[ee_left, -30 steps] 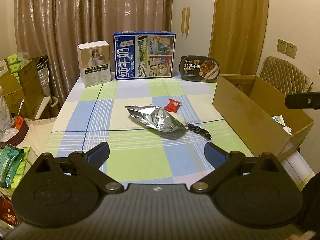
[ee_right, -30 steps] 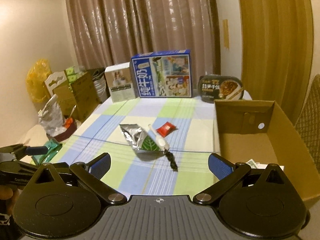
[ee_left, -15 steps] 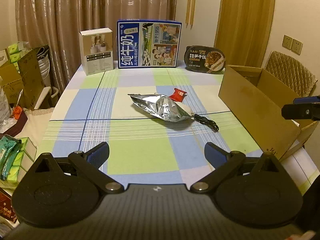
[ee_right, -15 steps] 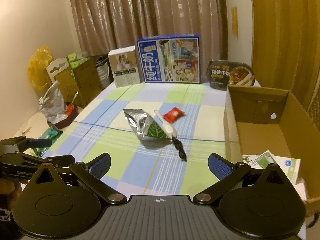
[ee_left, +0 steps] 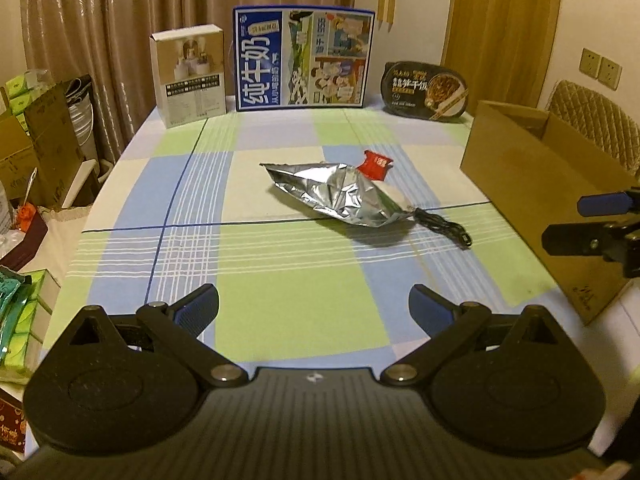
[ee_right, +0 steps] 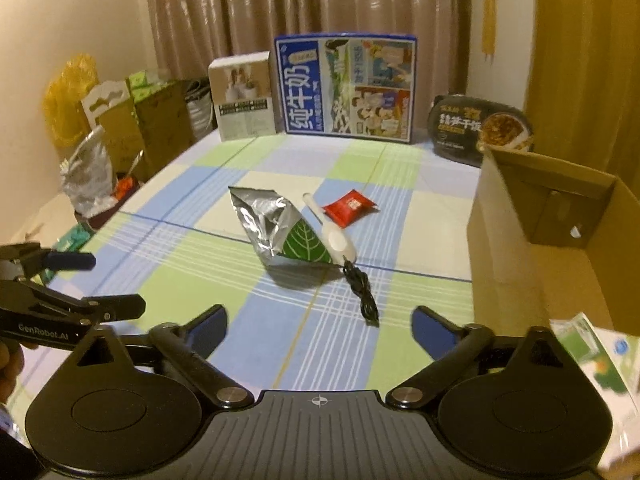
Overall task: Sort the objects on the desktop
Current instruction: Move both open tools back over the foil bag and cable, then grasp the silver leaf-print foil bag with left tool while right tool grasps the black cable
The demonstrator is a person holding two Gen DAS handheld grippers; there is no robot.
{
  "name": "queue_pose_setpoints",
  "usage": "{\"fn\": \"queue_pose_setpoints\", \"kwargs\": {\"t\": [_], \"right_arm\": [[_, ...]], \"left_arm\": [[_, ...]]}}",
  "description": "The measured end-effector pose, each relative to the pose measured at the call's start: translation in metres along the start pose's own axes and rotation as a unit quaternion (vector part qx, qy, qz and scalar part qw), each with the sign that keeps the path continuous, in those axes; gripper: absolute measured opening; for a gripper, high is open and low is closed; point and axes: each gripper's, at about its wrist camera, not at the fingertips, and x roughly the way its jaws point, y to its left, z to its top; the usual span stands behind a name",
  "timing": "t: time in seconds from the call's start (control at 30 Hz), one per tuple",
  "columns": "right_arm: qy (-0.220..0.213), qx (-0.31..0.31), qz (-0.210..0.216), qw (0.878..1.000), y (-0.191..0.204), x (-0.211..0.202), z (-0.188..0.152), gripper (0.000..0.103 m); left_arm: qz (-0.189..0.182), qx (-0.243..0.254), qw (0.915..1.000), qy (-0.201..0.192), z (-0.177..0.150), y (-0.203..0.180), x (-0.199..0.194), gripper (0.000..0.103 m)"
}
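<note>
A crumpled silver foil bag (ee_left: 340,192) (ee_right: 276,228) lies mid-table on the checked cloth. Beside it are a red packet (ee_left: 374,164) (ee_right: 350,207), a white scoop-like item (ee_right: 332,232) and a black cable (ee_left: 444,230) (ee_right: 362,292). An open cardboard box (ee_left: 532,200) (ee_right: 560,220) stands at the right. My left gripper (ee_left: 314,306) (ee_right: 114,282) is open over the near cloth, holding nothing. My right gripper (ee_right: 319,322) (ee_left: 564,222) hovers short of the cable; its jaws are closing with nothing between them.
At the table's far edge stand a blue milk carton box (ee_left: 304,60), a beige box (ee_left: 188,76) and a black meal tray (ee_left: 426,90). Cardboard boxes and bags (ee_left: 36,152) crowd the floor on the left. A quilted chair (ee_left: 592,120) is behind the cardboard box, which holds papers (ee_right: 600,356).
Both grippers have come down and forward toward the bag and cable. The right gripper's pads stand a little closer together than before.
</note>
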Motion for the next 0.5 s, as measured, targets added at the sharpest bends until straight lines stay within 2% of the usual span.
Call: {"fn": "queue_pose_setpoints", "kwargs": {"t": [0.23,0.33,0.4,0.5], "right_arm": [[0.019,0.004,-0.012,1.0,-0.013,0.044,0.004,0.077],[0.028,-0.013,-0.019,0.999,-0.016,0.063,0.008,0.069],[0.038,-0.027,-0.026,0.999,-0.017,0.077,0.009,0.059],[0.057,-0.019,-0.027,0.998,-0.025,0.099,0.011,0.053]], "left_arm": [[-0.004,0.001,0.9999,0.01,0.009,0.008,0.039,0.1],[-0.014,-0.002,0.9998,0.012,0.016,0.009,0.054,0.1],[-0.019,-0.003,0.9997,0.013,0.021,0.009,0.063,0.1],[-0.023,-0.003,0.9996,0.016,0.029,0.008,0.078,0.1]]}}
